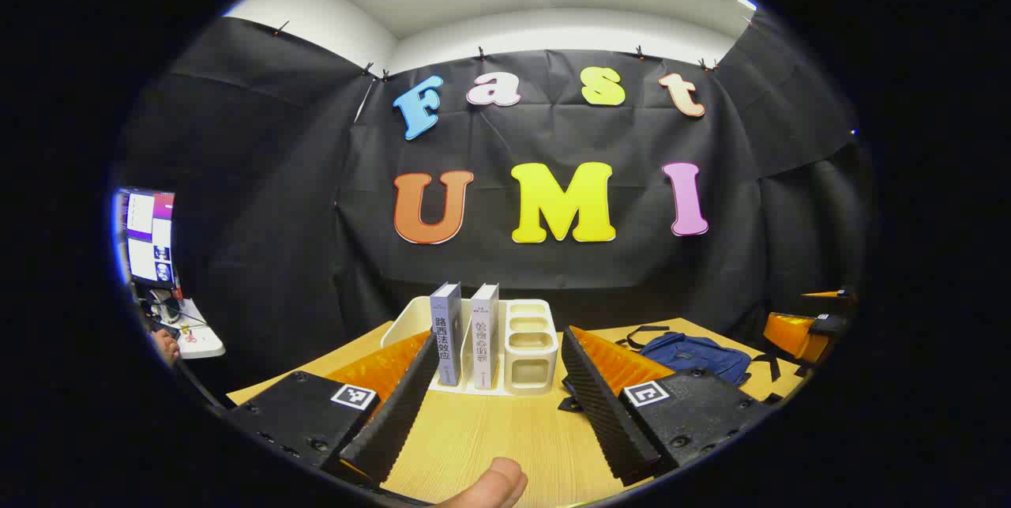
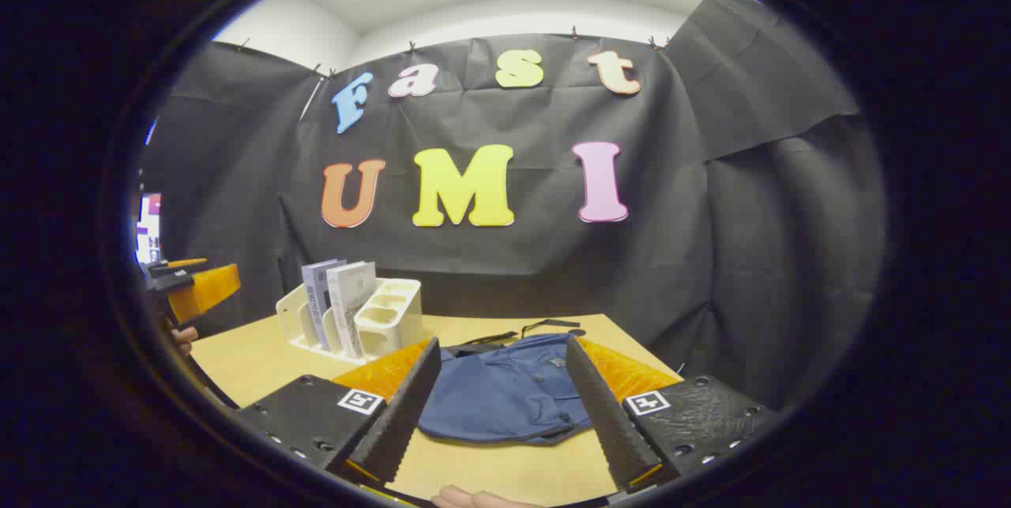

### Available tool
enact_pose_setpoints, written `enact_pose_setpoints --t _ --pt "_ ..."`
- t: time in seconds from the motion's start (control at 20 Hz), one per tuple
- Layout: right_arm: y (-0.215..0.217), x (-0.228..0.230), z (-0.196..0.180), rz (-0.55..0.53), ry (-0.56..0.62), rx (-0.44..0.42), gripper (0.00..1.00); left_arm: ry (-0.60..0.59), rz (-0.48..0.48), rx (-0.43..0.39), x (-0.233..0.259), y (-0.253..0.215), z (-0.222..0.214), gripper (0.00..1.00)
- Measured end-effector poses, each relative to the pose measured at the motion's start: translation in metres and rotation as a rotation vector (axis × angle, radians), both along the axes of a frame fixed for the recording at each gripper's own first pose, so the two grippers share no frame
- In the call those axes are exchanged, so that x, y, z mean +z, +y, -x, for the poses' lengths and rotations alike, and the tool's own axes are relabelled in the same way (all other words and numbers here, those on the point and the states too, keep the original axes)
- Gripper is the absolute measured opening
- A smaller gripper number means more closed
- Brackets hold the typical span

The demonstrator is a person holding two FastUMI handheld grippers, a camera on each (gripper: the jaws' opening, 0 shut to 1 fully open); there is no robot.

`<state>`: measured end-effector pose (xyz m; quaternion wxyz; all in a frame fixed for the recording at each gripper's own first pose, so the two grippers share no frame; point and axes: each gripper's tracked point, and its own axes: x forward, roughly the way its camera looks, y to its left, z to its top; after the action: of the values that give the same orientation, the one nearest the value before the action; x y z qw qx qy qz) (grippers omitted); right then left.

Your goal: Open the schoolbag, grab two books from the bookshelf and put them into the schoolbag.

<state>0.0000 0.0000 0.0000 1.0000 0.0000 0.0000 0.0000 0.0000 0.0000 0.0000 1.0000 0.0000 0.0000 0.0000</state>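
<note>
The left gripper (image 1: 494,397) holds its two fingers wide apart over the counter (image 1: 490,433), gripping nothing. Beyond them, two books (image 1: 466,333) stand upright in one white bookshelf (image 1: 525,346). The right gripper (image 2: 501,397) is also spread wide and empty, and one blue schoolbag (image 2: 505,389) lies flat beyond its fingers.

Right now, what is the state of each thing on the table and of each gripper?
schoolbag: lying flat on the table, looks closed, straps at the far side.
two books: standing upright, side by side in the bookshelf.
bookshelf: on the table, small compartments empty.
left gripper: open, holding nothing, facing the books.
right gripper: open, holding nothing, above the schoolbag.
</note>
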Motion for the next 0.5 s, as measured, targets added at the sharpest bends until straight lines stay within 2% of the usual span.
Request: enact_pose_setpoints --t 0.2,0.3,0.5 --pt "0.010 -0.008 0.008 0.053 0.001 -0.013 0.93 0.014 -0.026 -0.041 -0.009 -0.003 0.002 0.98" --pt "0.015 -0.014 0.007 0.061 0.011 -0.002 0.97 0.026 -0.030 -0.026 -0.011 -0.002 0.003 0.98" --pt "0.015 -0.024 -0.001 0.043 0.051 -0.016 0.96 0.004 -0.060 -0.014 -0.003 -0.006 0.004 0.98"
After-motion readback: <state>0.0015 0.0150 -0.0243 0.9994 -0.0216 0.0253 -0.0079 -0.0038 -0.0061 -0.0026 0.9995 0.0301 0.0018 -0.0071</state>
